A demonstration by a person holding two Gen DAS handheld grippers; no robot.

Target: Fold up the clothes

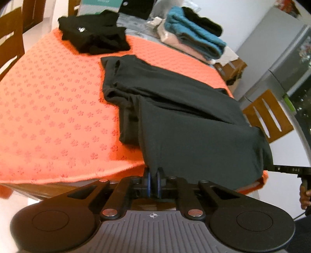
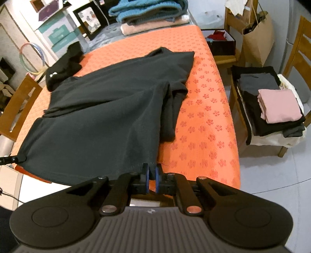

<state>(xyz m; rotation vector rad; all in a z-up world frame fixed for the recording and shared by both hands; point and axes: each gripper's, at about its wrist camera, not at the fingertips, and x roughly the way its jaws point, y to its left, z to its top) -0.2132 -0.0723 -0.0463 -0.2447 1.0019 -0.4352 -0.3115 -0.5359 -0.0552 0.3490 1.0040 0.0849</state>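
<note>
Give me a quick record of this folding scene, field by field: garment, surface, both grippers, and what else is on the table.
garment: dark shirt, partly folded, near hem at the table edge
surface: orange flower-patterned cloth
left hand-held gripper: shut on the shirt's hem corner
right hand-held gripper: shut on the opposite hem corner
other items: black garment at the far side, blue and pink folded stack

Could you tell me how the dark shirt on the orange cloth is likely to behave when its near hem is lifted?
The dark shirt will probably drape limply: it already lies in soft folds. It looks light, and should slide rather than snag on the orange cloth.
</note>
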